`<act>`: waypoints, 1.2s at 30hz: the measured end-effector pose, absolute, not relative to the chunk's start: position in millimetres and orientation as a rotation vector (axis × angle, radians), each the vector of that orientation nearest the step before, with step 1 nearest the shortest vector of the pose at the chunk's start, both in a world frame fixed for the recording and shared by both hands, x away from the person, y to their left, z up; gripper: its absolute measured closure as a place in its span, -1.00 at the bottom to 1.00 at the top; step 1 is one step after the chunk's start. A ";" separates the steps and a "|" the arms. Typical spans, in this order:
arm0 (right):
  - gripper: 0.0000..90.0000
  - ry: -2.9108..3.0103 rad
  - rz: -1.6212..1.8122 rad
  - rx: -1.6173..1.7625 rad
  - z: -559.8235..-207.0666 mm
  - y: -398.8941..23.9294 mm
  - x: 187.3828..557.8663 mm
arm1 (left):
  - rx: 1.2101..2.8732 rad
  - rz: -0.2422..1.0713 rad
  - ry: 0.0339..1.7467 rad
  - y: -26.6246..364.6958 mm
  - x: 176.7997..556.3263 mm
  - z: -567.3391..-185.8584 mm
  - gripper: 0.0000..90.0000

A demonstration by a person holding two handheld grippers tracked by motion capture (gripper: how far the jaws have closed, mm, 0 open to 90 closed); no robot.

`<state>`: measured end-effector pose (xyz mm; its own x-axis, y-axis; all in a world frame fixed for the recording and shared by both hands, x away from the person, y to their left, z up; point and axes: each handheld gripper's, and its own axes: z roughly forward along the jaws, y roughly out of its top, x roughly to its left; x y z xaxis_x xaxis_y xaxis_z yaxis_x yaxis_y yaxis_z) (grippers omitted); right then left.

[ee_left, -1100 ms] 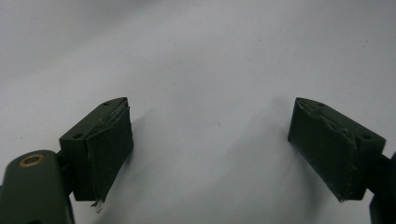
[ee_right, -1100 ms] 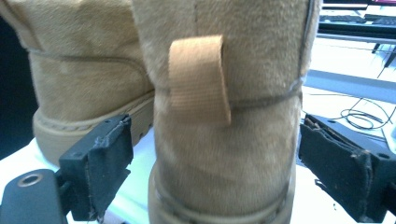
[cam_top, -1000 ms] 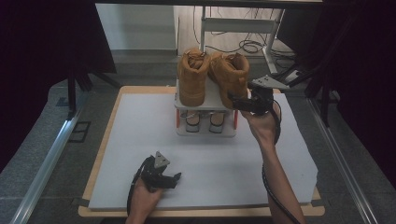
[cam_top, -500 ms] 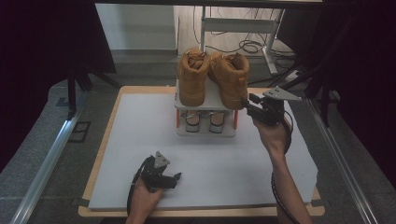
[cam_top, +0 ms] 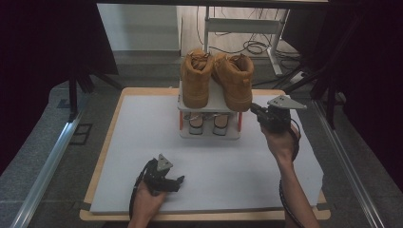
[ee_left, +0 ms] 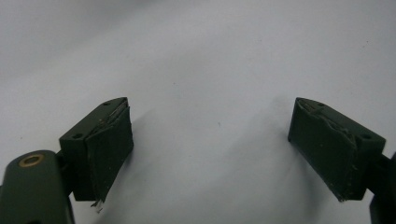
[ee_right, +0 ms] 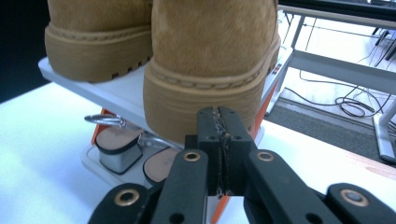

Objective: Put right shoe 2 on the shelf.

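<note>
Matt tan suede boots (cam_top: 216, 80)

High view looks down on the table (cam_top: 142, 123); right gripper view, close, shares its boots (cam_top: 236, 80) and rack (cam_top: 209, 135).

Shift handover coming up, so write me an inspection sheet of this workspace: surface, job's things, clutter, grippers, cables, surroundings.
Surface: white mat on a wooden board; bare apart from the rack.
Job's things: two tan boots on the top shelf of a small white shoe rack, heels toward the person; a second pair on the lower shelf.
Clutter: nothing seen.
Grippers: left gripper low over the mat near the front edge, jaws open, nothing between them; right gripper just closed, jaws together and empty, at the heel of the right boot.
Cables: loose cables on the floor behind the table.
Surroundings: dark curtains both sides; a white frame behind.
</note>
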<state>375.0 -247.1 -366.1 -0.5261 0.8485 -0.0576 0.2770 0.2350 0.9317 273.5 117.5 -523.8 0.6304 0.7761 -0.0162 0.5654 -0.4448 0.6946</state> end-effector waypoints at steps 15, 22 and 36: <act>1.00 1.957 1.283 1.045 -376.8 -246.8 382.5 | 2.177 0.403 1.040 117.7 273.7 -523.7 -0.69; 1.00 1.959 1.289 1.043 -376.8 -244.7 383.2 | 2.176 0.403 1.041 117.7 273.7 -523.8 -0.70; 0.99 1.987 1.283 1.019 -378.1 -225.7 389.8 | 2.175 0.402 1.043 117.5 273.5 -523.8 -0.70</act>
